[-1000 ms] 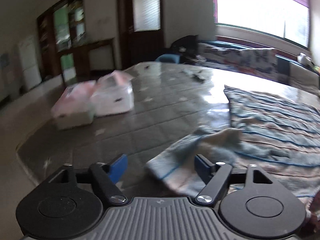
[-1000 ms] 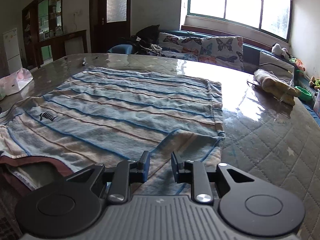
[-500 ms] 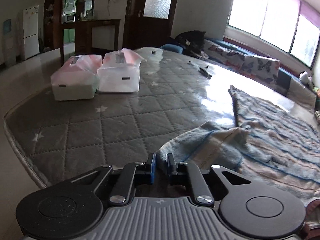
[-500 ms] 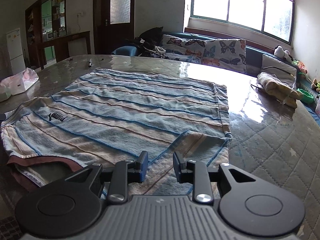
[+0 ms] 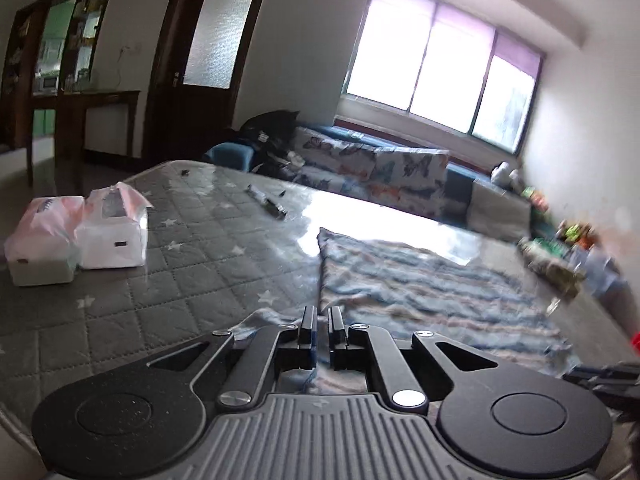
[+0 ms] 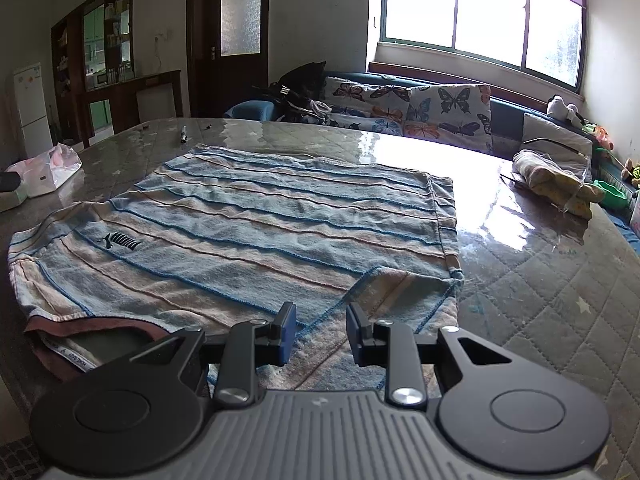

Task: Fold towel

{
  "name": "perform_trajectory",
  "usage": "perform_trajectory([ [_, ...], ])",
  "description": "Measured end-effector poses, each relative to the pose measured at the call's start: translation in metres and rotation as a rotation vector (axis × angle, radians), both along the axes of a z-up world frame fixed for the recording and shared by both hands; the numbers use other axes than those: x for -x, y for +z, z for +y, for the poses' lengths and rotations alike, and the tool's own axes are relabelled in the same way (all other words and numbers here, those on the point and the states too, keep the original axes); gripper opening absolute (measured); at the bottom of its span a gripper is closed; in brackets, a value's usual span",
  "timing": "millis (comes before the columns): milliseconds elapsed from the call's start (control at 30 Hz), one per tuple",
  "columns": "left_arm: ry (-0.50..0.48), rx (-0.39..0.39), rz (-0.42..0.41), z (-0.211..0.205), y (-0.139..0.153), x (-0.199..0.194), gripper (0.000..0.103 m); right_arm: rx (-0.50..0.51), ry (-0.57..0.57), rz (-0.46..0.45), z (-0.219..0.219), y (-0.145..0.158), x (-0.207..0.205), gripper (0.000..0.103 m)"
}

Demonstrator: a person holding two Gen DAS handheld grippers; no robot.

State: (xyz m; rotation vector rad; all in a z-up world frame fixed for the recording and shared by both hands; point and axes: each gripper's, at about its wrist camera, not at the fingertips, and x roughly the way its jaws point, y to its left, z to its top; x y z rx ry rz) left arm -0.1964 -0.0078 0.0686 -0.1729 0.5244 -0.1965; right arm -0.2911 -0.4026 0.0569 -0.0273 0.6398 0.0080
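Observation:
A blue and beige striped towel [image 6: 256, 232] lies spread on the quilted grey table [image 6: 560, 312], with its near right corner folded over. My right gripper [image 6: 320, 334] sits low over that folded corner, its fingers apart and the cloth lying under the gap. In the left wrist view the same towel [image 5: 420, 288] stretches away to the right. My left gripper [image 5: 322, 322] is shut on the towel's near left corner, and blue cloth shows between and under its fingers.
Two white tissue boxes in pink bags [image 5: 80, 236] stand at the table's left. A marker [image 5: 266, 202] lies at the far side. A crumpled yellow cloth [image 6: 556, 180] rests on the right, with a butterfly-print sofa [image 6: 420, 108] behind the table.
My left gripper went from wide open to shut on the towel's near left corner, then swung its view to the right. The right gripper's fingers stand slightly wider apart.

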Motion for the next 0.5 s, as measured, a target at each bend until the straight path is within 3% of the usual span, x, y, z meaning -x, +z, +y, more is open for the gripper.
perform_trajectory([
  [167, 0.147, -0.053, 0.066, 0.013, -0.02, -0.003, 0.009, -0.001, 0.001, 0.0, -0.001, -0.001, 0.001, 0.027],
  [233, 0.216, -0.067, 0.089, 0.022, -0.029, -0.004, 0.016, -0.003, 0.003, 0.003, -0.001, -0.002, 0.001, 0.028],
  [300, 0.279, -0.081, 0.104, 0.03, -0.035, -0.005, 0.038, -0.005, 0.005, 0.004, 0.0, -0.002, 0.001, 0.028],
  [333, 0.303, -0.084, 0.112, 0.033, -0.038, -0.006, 0.044, -0.006, 0.006, 0.005, 0.0, -0.003, 0.001, 0.028],
  [500, 0.344, -0.081, 0.135, 0.045, -0.046, -0.007, 0.048, -0.005, 0.009, 0.008, 0.003, -0.003, 0.0, 0.028],
])
